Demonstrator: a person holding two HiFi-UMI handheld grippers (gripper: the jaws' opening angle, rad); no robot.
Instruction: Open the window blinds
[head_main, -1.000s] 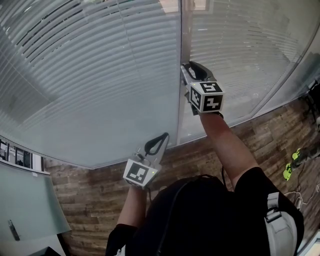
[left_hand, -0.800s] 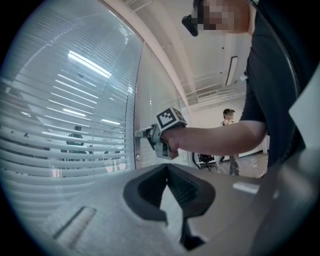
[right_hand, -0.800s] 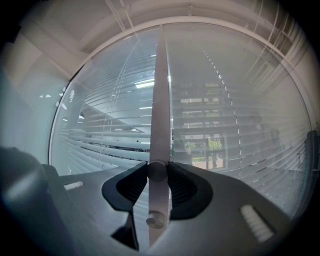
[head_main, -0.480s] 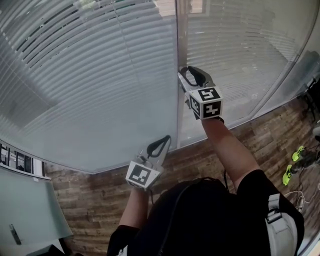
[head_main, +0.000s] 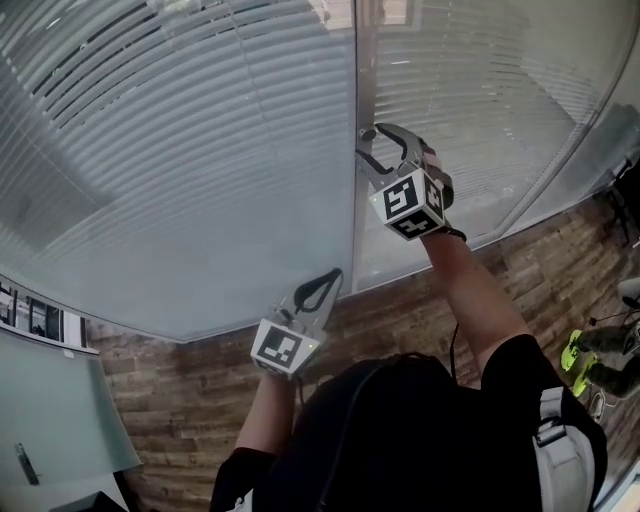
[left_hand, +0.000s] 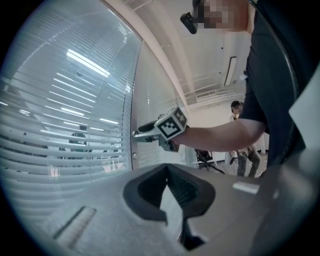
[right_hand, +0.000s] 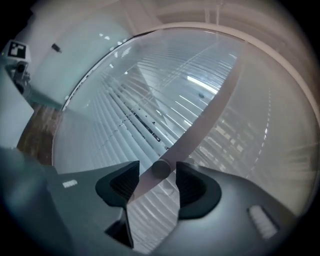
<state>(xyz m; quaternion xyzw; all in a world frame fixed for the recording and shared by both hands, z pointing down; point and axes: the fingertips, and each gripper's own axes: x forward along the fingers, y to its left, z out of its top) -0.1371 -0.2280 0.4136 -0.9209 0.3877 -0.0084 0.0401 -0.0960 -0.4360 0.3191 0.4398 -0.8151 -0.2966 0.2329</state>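
Note:
Grey slatted blinds (head_main: 180, 150) hang behind glass panes on both sides of a vertical frame post (head_main: 362, 60). A small round knob (right_hand: 161, 169) sticks out of that post. My right gripper (head_main: 378, 150) is raised against the post, and its jaws have just been opening. They now stand open on either side of the knob, with gaps showing at both pads. The left gripper view also shows the right gripper (left_hand: 139, 133) reaching to the post. My left gripper (head_main: 325, 282) hangs lower, near the bottom edge of the left pane, pointing level, jaws shut on nothing.
A wood-pattern floor (head_main: 190, 400) runs below the glass wall. A pale panel (head_main: 50, 400) stands at the lower left. Someone's green shoes (head_main: 578, 350) show at the right edge, and people (left_hand: 245, 155) stand farther back in the room.
The right gripper has rolled about its own axis, so its marker cube now sits tilted, and its jaws have spread wider round the knob. The left gripper has stayed put.

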